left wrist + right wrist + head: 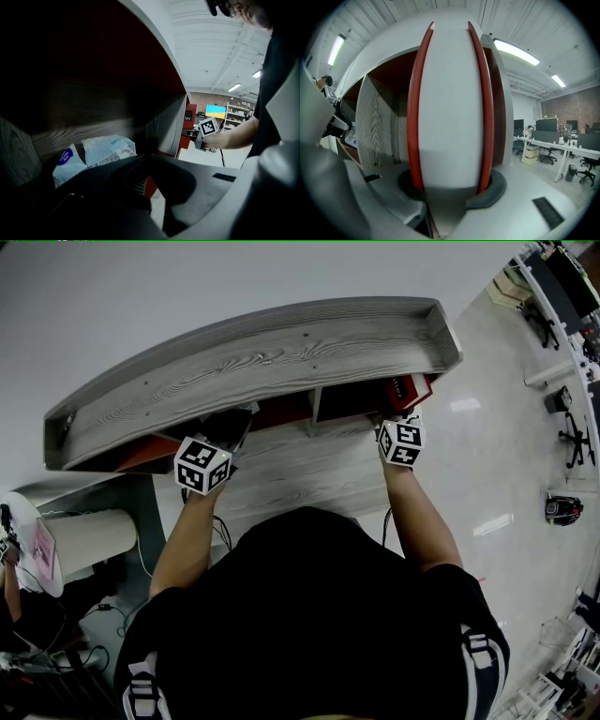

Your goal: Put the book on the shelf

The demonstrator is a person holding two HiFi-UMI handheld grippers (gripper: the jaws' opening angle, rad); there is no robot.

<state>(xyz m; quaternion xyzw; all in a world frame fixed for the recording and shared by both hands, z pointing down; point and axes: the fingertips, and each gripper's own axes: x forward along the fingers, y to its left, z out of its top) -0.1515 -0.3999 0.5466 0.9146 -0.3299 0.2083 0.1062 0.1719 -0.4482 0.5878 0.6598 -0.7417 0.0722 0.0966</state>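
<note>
Book (pixel 450 103): upright at the mouth of the shelf's right compartment; I judge it is not yet released.
Right gripper (pixel 401 440): closed on the book, one jaw on each cover.
Hold: the page edge faces me and the spine leads, probably so the book slides in standing.
Left gripper (pixel 202 465): inside the shelf's left compartment, tips apparently together with nothing between them; likely just parked.
Shelf (pixel 281 352): grey wood-grain boards with a red lining.
Book build: rigid red covers, white page block.
Packets (pixel 108 149): soft, pale, crinkled plastic, deep in the left compartment.
</note>
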